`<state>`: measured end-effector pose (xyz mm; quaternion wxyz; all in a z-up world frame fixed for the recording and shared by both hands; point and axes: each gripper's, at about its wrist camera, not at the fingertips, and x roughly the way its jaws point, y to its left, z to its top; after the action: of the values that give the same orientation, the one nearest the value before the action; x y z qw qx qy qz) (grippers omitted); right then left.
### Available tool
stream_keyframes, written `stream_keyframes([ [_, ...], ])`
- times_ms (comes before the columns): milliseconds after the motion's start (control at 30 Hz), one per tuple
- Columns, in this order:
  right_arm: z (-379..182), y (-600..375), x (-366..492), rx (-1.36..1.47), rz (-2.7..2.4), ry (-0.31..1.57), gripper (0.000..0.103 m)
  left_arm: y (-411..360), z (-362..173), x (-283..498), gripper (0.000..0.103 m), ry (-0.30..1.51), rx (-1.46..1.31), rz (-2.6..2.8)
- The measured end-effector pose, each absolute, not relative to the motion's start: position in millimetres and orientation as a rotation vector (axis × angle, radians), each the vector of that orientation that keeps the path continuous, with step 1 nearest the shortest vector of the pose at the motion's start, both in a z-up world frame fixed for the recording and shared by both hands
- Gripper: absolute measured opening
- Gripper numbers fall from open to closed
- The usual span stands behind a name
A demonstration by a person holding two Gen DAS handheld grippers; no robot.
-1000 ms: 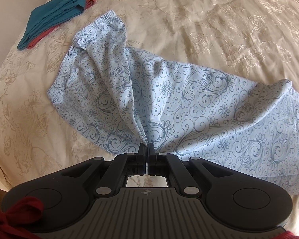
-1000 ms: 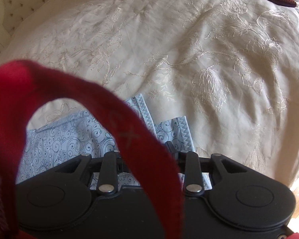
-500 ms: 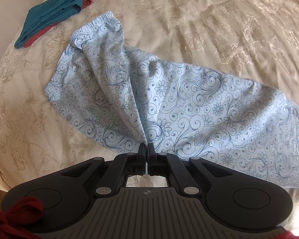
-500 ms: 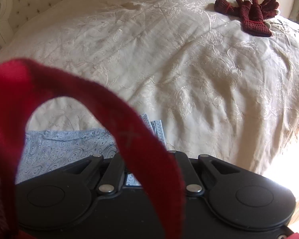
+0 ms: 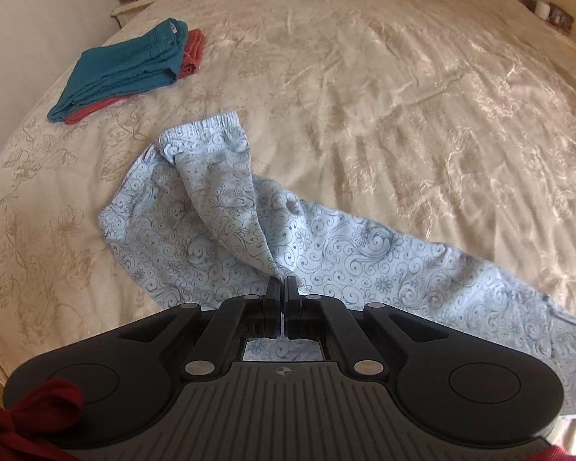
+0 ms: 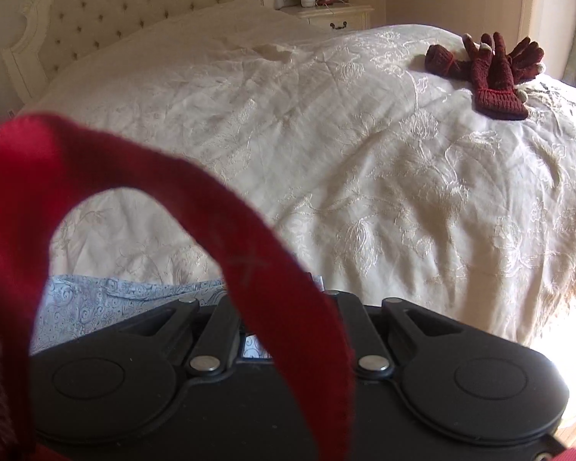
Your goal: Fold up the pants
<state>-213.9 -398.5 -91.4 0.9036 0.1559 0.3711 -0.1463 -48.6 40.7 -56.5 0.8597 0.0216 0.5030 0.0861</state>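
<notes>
One pair of pants lies mid-frame on the bed; left gripper pinches it, right gripper's tips hidden, state unclear; two folded garments upper left

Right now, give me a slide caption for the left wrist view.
Left gripper pinches patterned pants off a cream bedspread; folded clothes sit behind.

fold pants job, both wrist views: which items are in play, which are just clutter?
In play:
- blue floral pants, pinched in the left tongs
- right tongs, tips hidden behind a red strap; pants cloth at them

Clutter:
- folded teal garment stacked on a red one
- dark red knit gloves
- bedspread, the work surface
</notes>
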Motion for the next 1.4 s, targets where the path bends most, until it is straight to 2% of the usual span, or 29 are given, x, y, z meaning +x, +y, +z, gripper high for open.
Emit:
stream_keyframes([
  [200, -152.4, -406.1, -203.8, 0.353, -0.325, 0.969, 0.016, 40.5, -121.0, -40.9, 0.001, 1.26, 0.136, 0.175],
  [333, -169.4, -406.2, -207.8, 0.379, -0.325, 1.017, 0.016, 40.3, -139.2, -42.8, 0.001, 1.301, 0.175, 0.175],
  [467, -167.9, -405.0, -208.8, 0.364, -0.316, 1.025, 0.017, 38.2, -138.8, -39.5, 0.004, 1.314, 0.204, 0.159],
  [533, -168.1, -404.6, -206.4, 0.355, -0.319, 1.055, 0.024, 40.5, -135.7, -41.3, 0.004, 1.316, 0.19, 0.159],
  [967, -124.5, -393.4, -195.7, 0.297, -0.339, 0.954, 0.027, 49.9, -90.9, -50.8, 0.006, 1.246, 0.101, 0.106],
  [1400, -97.9, -303.2, -134.3, 0.205, -0.12, 0.931, 0.029, 66.7, -138.3, -53.7, 0.007, 1.393, 0.126, -0.077],
])
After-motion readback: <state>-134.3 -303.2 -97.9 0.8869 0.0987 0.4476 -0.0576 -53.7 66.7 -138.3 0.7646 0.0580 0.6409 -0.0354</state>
